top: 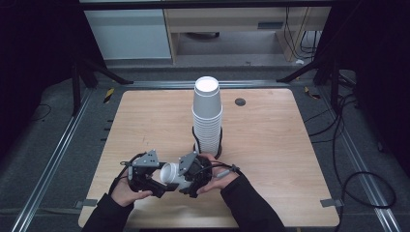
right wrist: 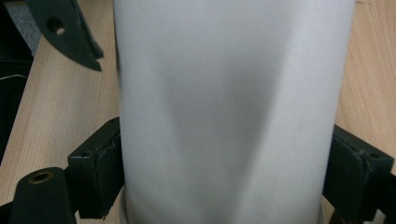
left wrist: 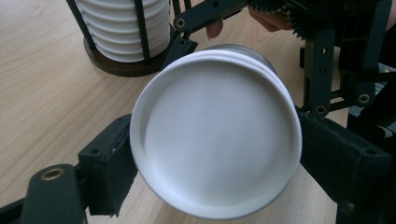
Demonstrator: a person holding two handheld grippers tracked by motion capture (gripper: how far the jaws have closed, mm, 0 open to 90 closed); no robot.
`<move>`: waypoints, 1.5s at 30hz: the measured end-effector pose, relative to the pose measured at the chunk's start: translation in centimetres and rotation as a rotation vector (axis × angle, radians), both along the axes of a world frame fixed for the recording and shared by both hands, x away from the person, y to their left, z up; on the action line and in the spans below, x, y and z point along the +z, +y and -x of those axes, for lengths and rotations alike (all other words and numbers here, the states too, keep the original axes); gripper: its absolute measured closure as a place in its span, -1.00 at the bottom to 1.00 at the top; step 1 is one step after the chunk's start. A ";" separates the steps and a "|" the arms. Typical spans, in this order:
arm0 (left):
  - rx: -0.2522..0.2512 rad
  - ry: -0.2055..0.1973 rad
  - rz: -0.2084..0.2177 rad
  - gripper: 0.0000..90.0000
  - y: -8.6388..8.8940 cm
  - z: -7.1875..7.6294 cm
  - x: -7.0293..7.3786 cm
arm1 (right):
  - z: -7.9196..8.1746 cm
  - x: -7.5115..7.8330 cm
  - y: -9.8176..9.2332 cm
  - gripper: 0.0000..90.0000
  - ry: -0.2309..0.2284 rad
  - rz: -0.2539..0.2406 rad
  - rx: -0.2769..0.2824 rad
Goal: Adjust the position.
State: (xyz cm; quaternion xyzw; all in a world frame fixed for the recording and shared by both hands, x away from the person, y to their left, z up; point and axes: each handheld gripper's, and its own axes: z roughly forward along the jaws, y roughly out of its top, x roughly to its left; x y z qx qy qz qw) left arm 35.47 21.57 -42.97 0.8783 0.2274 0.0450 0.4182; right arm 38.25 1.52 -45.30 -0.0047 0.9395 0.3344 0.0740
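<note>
A white paper cup lies on its side, held just above the table's near edge between both grippers. Its wide end carries a flat white lid with a raised rim. My left gripper is shut on that lid, one pad pressed on each side of the rim. It sits left of the cup in the high view, left gripper. My right gripper is shut on the cup's body, its pads against both walls. It is on the cup's right, right gripper.
A tall stack of upside-down white cups stands in a black wire holder on a dark round base, just beyond the hands. A small dark disc lies on the wooden table at the back right.
</note>
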 end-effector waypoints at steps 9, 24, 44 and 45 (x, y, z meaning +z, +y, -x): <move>-0.003 0.014 -0.011 -0.62 -0.1 -0.1 -0.2 | 0.1 -0.1 0.3 -0.69 -0.004 0.007 0.012; -0.005 0.014 -0.008 -0.54 0.0 -0.1 0.1 | 0.1 0.1 0.4 -0.71 -0.001 -0.007 0.017; 0.000 -0.001 -0.010 -0.49 0.1 0.2 0.6 | 0.0 0.7 0.1 -0.82 0.008 -0.057 -0.017; 0.002 -0.003 -0.012 -0.49 0.1 0.2 0.6 | 0.0 0.8 0.0 -0.82 0.007 -0.057 -0.018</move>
